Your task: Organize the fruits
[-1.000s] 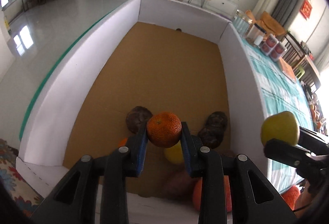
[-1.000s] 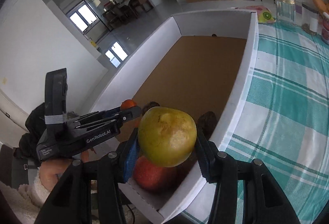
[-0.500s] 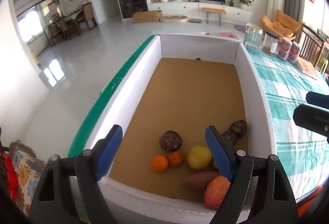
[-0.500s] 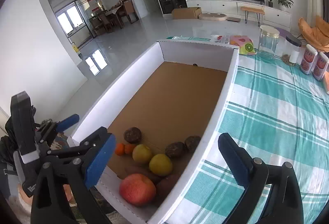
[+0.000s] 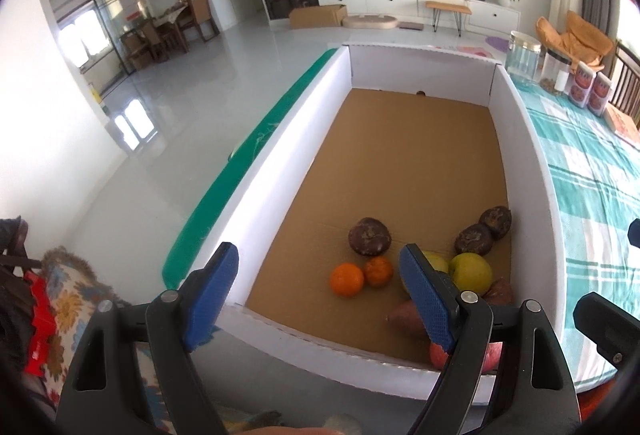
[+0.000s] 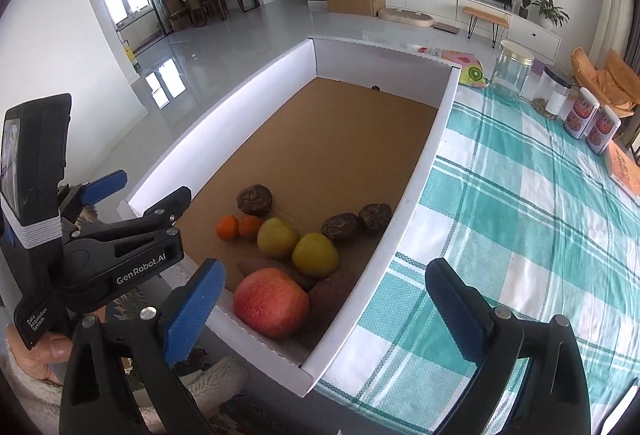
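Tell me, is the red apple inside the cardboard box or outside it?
Inside. The red apple lies on the brown floor of the cardboard box, in its near corner.

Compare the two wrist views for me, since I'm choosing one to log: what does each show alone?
Left wrist only: green strip outside the box, patterned cloth.

Right wrist only: the whole red apple, the left claw from the side, kiwi-print cushion.

Both: white box, two oranges, two yellow fruits, three dark fruits, jars, checked cloth.
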{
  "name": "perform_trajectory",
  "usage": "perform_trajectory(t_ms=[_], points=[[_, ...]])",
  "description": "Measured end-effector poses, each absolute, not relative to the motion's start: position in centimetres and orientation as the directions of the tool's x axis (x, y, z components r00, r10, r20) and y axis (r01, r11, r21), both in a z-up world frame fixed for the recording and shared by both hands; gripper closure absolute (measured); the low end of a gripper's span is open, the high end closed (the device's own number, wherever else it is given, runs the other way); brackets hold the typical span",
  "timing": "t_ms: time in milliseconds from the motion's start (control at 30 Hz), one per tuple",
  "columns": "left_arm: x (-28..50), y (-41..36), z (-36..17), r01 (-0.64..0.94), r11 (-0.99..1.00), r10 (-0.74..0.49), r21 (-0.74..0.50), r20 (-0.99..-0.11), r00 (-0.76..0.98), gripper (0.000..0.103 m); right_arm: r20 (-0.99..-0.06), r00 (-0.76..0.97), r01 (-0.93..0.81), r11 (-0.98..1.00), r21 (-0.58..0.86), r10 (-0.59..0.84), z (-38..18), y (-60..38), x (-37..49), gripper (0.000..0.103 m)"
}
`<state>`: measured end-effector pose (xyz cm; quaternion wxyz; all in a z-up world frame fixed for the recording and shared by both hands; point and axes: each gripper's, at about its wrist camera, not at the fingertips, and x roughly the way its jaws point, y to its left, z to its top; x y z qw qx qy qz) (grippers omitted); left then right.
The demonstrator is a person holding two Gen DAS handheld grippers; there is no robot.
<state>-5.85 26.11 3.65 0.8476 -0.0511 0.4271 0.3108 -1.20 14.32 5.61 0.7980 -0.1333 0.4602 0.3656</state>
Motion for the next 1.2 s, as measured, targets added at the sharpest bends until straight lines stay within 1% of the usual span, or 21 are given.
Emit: perform_trajectory(t_ms=[400,633,667,733,767,867,1000,1200], points=[[-6.3,26.4,3.3,-0.561,0.809,0.469,0.173,-0.765,0.442,0.018,-0.844,0.318,-0.706,0.703,0.092,0.431,5.2,15.2,-1.7,0.003],[-6.4,26.6,3.3,-0.555,0.817,0.45,0.157,-0.776,0.442,0.018,-0.835,0.346,-0.701,0.71,0.074,0.428,5.9,15.3,-2.0,0.003],[-6.4,26.6,3.3,-0.554,0.817,0.45,0.158,-0.775,0.443,0.018,-0.833,0.354,-0.699,0.712,0.067,0.425,6.0,15.3,-2.0,0.003],[-6.5,26.5,3.5,-0.553,0.817,0.456,0.163,-0.77,0.446,0.013,-0.829,0.369,-0.692,0.72,0.056,0.42,6.1,15.2,-2.0,0.003],[-6.6,26.5,3.6,-0.55,0.82,0.455,0.162,-0.768,0.451,0.013,-0.829,0.373,-0.688,0.724,0.055,0.417,6.0,15.1,-2.0,0.001],[-6.7,26.4,3.9,-0.539,0.828,0.444,0.152,-0.765,0.467,0.01,-0.828,0.376,-0.669,0.74,0.067,0.415,5.9,14.8,-1.7,0.0],[-7.0,26.3,4.4,-0.529,0.835,0.438,0.149,-0.762,0.477,0.01,-0.829,0.364,-0.655,0.749,0.096,0.424,5.9,14.6,-1.6,0.0],[-7.6,26.6,5.2,-0.509,0.855,0.403,0.101,-0.746,0.53,0.01,-0.826,0.345,-0.639,0.756,0.141,0.446,6.1,14.6,-1.5,0.0]])
